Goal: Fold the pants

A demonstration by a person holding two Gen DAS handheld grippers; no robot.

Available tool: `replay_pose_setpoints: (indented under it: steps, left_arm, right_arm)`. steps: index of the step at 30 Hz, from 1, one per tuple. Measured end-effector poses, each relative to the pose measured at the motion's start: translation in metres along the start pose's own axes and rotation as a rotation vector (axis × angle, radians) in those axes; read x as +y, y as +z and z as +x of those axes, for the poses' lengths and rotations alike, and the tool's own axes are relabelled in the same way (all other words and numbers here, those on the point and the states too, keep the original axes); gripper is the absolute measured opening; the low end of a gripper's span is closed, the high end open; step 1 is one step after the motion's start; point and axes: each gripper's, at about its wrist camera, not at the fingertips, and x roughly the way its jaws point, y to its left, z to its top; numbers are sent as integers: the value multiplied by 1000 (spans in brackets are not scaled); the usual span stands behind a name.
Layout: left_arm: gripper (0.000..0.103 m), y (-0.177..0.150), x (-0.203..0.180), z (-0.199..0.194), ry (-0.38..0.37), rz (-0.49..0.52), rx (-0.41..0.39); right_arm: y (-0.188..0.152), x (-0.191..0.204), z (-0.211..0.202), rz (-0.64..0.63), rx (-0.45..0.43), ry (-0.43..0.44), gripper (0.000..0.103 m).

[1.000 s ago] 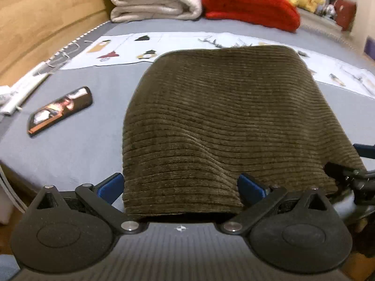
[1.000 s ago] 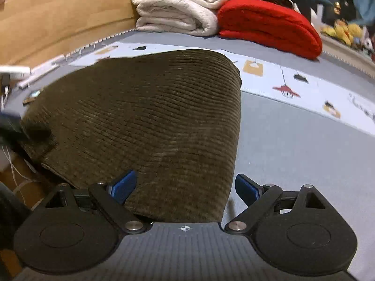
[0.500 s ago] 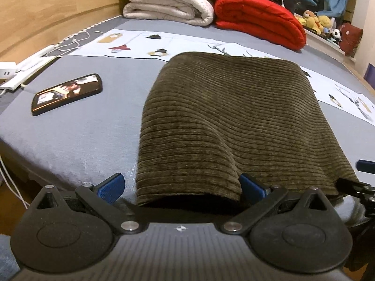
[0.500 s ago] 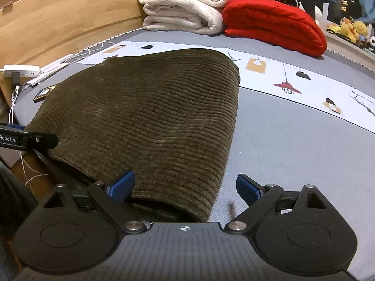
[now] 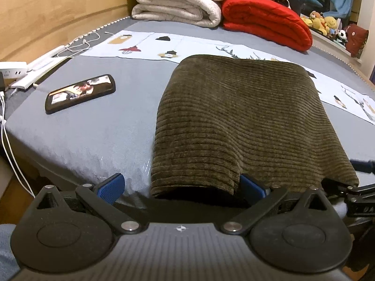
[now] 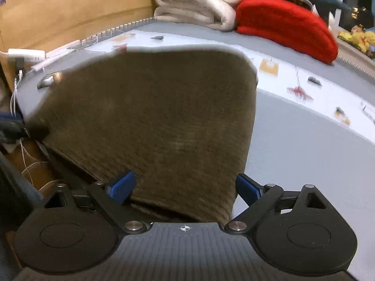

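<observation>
Both sets of jaws are sitting wide apart, not gripping anything. The left gripper (image 5: pixel 180 187) is straddling the near left corner of the pants (image 5: pixel 241 121), and the right gripper (image 6: pixel 185 186) is doing the same at the near right corner. The brown corduroy pants are lying folded on the grey bed (image 5: pixel 93 126), near edge hanging at the mattress edge. A phone (image 5: pixel 80 93) is lying to the left, with white blankets (image 5: pixel 178 0) and a red blanket (image 5: pixel 267 20) stacked at the far end.
</observation>
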Motion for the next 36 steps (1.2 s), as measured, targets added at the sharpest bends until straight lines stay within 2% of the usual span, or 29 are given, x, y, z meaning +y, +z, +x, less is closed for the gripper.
replay_pose_setpoints:
  steps: [2, 4, 7, 9, 12, 16, 19, 22, 25, 28, 32, 36]
  left_arm:
    - [103, 0, 1, 1, 2, 0, 9]
    - [103, -1, 1, 2, 3, 1, 12]
    - [103, 0, 3, 0, 2, -25, 33]
    - [103, 0, 9, -1, -28, -76, 77]
    - [103, -3, 18, -11, -83, -130, 116]
    - [103, 1, 16, -35, -85, -103, 66]
    - [103, 19, 11, -50, -87, -89, -3]
    - [103, 43, 6, -54, -76, -67, -90]
    - [103, 69, -1, -37, -77, -46, -105]
    - [103, 93, -14, -8, -98, -12, -67]
    - [103, 113, -22, 32, -62, 26, -55]
    - [103, 119, -12, 77, -17, 6, 0]
  right_arm:
    - [-1, -17, 2, 124, 53, 57, 99]
    - [-4, -25, 0, 173, 81, 90, 99]
    - [-12, -19, -5, 87, 99, 68, 98]
    - [-19, -11, -7, 10, 128, -5, 93]
    - [-15, -17, -26, 83, 75, 73, 91]
    - [13, -23, -52, 115, -20, 106, 92]
    - [36, -27, -59, 105, -90, 113, 92]
    - [57, -29, -52, 76, -134, 73, 92]
    - [74, -31, -39, 60, -162, 38, 91]
    - [92, -40, -14, 76, -152, 24, 84]
    - [114, -49, 18, 120, -142, 8, 84]
    - [136, -49, 54, 101, -122, -9, 84]
